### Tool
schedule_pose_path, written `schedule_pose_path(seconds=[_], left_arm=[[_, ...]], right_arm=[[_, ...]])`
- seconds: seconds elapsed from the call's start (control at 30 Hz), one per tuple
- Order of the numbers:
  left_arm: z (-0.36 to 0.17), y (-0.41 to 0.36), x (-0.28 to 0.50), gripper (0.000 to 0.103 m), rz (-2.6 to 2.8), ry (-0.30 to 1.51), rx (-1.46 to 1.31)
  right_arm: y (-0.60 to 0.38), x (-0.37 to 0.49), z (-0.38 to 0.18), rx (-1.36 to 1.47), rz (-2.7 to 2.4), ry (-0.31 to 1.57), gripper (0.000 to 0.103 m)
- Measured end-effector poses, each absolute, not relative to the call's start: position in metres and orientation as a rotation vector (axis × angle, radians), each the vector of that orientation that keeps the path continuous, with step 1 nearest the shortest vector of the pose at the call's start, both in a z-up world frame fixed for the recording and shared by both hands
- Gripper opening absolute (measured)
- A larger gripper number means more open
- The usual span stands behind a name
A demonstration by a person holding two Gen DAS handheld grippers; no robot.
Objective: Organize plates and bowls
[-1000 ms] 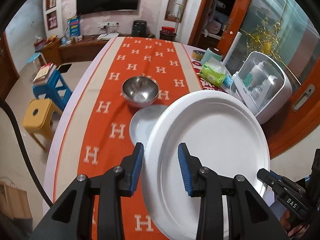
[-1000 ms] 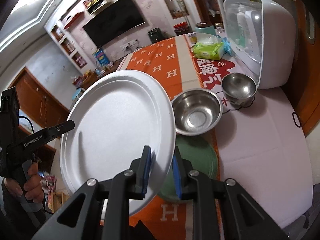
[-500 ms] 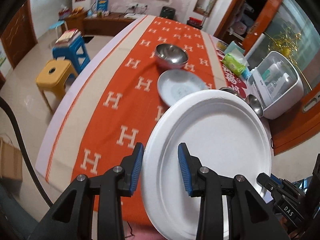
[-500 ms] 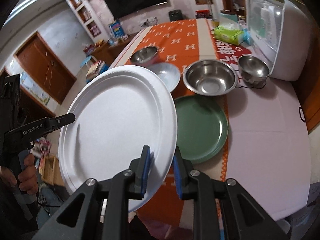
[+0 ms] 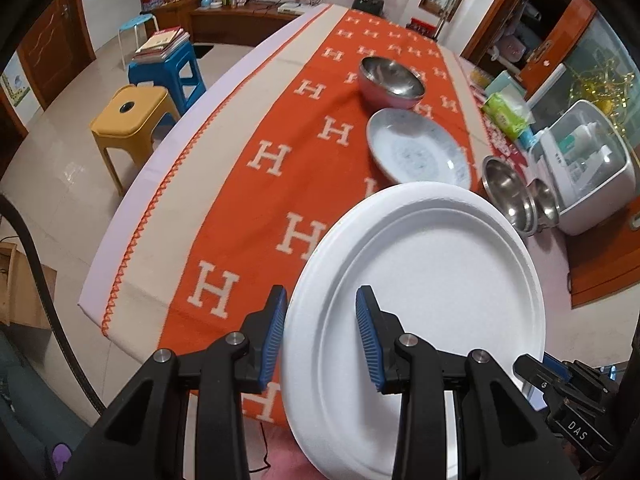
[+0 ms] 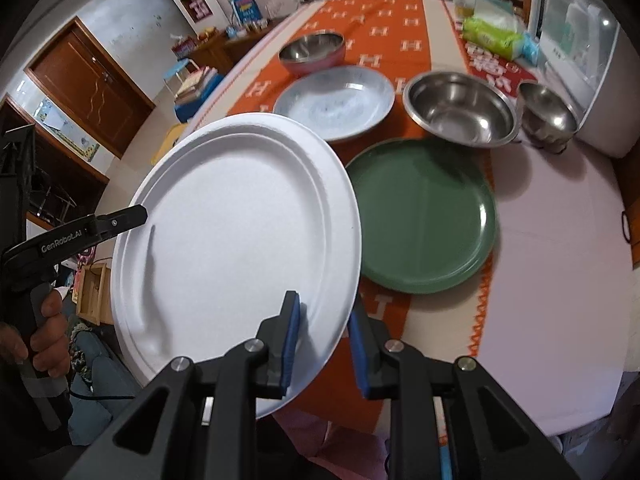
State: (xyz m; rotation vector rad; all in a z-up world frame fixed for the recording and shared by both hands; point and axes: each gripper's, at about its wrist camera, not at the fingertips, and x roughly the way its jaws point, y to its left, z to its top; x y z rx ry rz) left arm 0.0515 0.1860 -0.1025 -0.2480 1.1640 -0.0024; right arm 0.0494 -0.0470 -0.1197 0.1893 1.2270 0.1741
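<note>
A large white paper plate (image 5: 424, 300) (image 6: 236, 232) hangs in the air in front of the table's near edge. My right gripper (image 6: 325, 344) is shut on its rim. My left gripper (image 5: 322, 336) is open, its jaws on either side of the plate's opposite rim without pinching it. On the table lie a green plate (image 6: 424, 216), a pale blue plate (image 6: 336, 100) (image 5: 416, 152), a large steel bowl (image 6: 460, 108), a small steel bowl (image 6: 548, 116) and a far steel bowl (image 6: 312, 50) (image 5: 390, 80).
The orange table runner (image 5: 280, 184) covers the table's middle. A white appliance (image 6: 580, 52) (image 5: 580, 176) and a green tissue pack (image 6: 488, 36) stand at the right. Yellow (image 5: 128, 120) and blue stools (image 5: 168, 68) stand on the floor to the left.
Both grippers and the white plate have pulled back toward the near table edge. The green plate, hidden a second ago, is now in full view beside the white plate.
</note>
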Motion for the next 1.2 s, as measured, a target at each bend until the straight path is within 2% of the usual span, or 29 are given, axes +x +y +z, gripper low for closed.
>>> schedule_pose_path(seconds=[0.27, 0.57, 1.2], left_arm=[[-0.132, 0.207, 0.070, 0.034, -0.009, 1.240, -0.228], [-0.165, 0.224, 0.093, 0.034, -0.044, 1.318, -0.204], [-0.220, 0.233, 0.147, 0.034, -0.213, 1.467, -0.125]], right_arm=[[-0.025, 0.066, -0.154, 0.200, 0.157, 1.371, 0.027], [-0.008, 0.083, -0.180, 0.207, 0.107, 1.453, 0.028], [0.009, 0.090, -0.202, 0.271, -0.086, 1.500, 0.029]])
